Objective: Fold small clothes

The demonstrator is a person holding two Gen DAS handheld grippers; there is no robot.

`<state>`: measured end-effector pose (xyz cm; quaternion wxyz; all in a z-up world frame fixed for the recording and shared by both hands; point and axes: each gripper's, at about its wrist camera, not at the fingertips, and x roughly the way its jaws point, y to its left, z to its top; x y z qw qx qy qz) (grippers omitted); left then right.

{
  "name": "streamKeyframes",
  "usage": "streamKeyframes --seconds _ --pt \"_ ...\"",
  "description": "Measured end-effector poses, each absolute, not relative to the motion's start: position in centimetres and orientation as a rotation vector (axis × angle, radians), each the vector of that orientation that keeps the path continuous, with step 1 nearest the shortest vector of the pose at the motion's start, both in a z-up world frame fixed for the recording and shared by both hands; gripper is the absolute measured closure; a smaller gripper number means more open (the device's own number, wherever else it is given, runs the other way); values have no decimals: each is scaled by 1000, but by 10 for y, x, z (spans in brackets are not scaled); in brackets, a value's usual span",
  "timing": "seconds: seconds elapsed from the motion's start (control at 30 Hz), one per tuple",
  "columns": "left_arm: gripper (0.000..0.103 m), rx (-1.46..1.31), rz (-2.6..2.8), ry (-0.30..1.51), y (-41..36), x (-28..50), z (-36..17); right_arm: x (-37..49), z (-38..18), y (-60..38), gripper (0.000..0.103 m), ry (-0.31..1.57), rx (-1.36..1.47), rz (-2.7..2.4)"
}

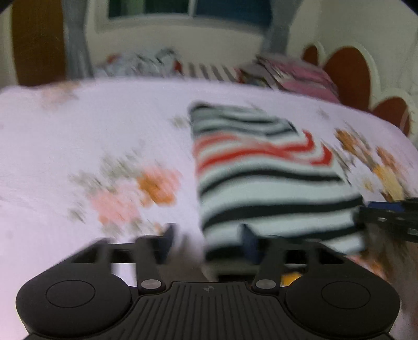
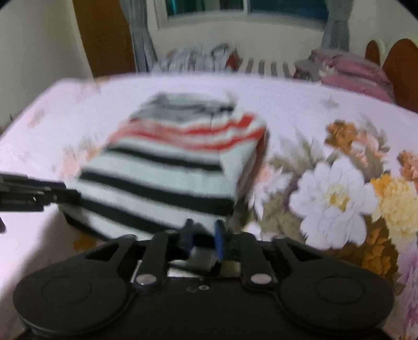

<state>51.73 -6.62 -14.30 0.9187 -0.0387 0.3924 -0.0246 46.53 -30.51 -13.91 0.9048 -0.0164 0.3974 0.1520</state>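
Note:
A folded striped garment (image 1: 263,167), white with black and red stripes, lies on the pale floral bedsheet (image 1: 91,136); it also shows in the right wrist view (image 2: 172,167). My left gripper (image 1: 207,239) is open at the garment's near left corner, its right finger over the near edge. My right gripper (image 2: 203,230) sits at the garment's near right edge with its fingers a narrow gap apart, gripping nothing that I can see. Each gripper shows in the other's view, the right one (image 1: 389,217) and the left one (image 2: 34,193). Both views are motion-blurred.
Folded clothes and pink bedding (image 2: 352,70) lie at the far side of the bed, near a dark headboard (image 1: 350,75). A curtained window (image 2: 245,15) and a wooden door (image 2: 102,34) are behind. The sheet (image 2: 334,193) has big flower prints.

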Motion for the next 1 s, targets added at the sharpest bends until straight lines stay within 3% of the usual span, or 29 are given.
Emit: streamKeyframes --seconds 0.1,0.17,0.3,0.47,0.53,0.57,0.6,0.67,0.77,1.0 --pt "23 -105 -49 784 -65 534 -137 482 -134 -313 70 805 18 308" --pt "23 -117 -77 787 -70 549 -136 494 -135 -313 78 789 21 312" --pt "23 -103 -102 831 -84 576 -147 515 -152 -313 81 838 53 332" --pt "23 -100 -120 891 -89 585 -158 519 -160 -323 81 862 49 345" --pt "22 -124 -159 879 -85 586 -153 519 -154 -341 68 848 135 351" --pt "22 -150 -182 885 -81 589 -153 522 -155 -354 50 852 202 352" --pt "20 -187 -208 897 -76 593 -155 526 -159 -367 40 867 273 367" --pt "14 -239 -222 927 -70 602 -163 539 -175 -390 42 925 447 407" --pt "14 -336 -247 951 -62 610 -173 553 -198 -408 42 991 624 460" --pt "14 -444 -297 996 -53 621 -192 567 -214 -412 38 1049 709 529"
